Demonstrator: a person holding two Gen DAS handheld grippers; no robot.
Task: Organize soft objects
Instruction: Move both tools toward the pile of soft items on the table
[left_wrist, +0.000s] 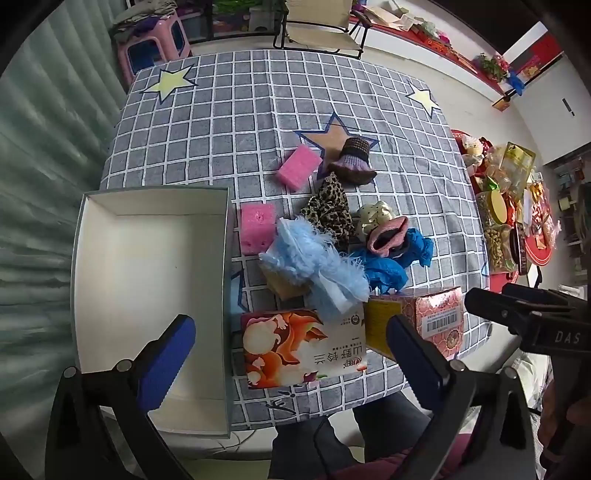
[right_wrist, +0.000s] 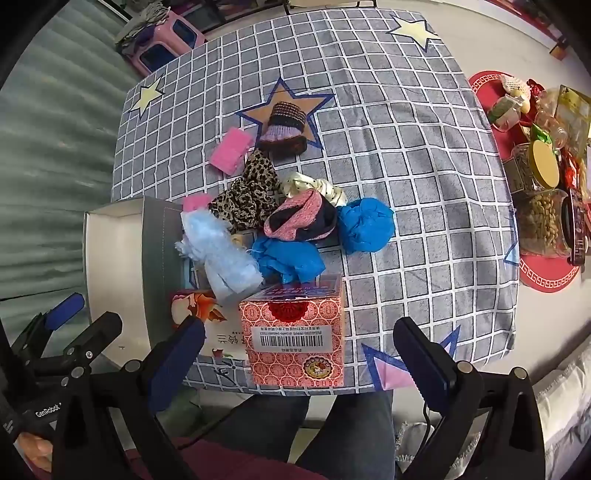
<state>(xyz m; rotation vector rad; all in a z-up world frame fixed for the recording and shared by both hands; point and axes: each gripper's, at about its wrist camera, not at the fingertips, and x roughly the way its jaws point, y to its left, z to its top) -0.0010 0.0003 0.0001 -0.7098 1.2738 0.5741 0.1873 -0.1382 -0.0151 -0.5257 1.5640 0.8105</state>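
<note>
A heap of soft things lies mid-table: a fluffy light-blue cloth (left_wrist: 314, 258), crumpled blue cloth (left_wrist: 391, 262), a leopard-print cloth (left_wrist: 328, 210), a pink knitted piece (left_wrist: 388, 236), a purple-brown knitted hat (left_wrist: 352, 160) and two pink sponges (left_wrist: 299, 162) (left_wrist: 257, 227). An empty white box (left_wrist: 147, 258) stands at the left. My left gripper (left_wrist: 291, 328) hangs open above a tissue pack (left_wrist: 303, 347), holding nothing. My right gripper (right_wrist: 299, 332) is open above a red patterned carton (right_wrist: 295, 332), also holding nothing.
The table wears a grey checked cloth with stars (left_wrist: 229, 122). To the right, a low red surface (right_wrist: 546, 273) holds jars and snack packets. A pink stool (left_wrist: 155, 44) and a folding chair (left_wrist: 321, 29) stand beyond the far edge. A person's legs (right_wrist: 332, 435) are at the near edge.
</note>
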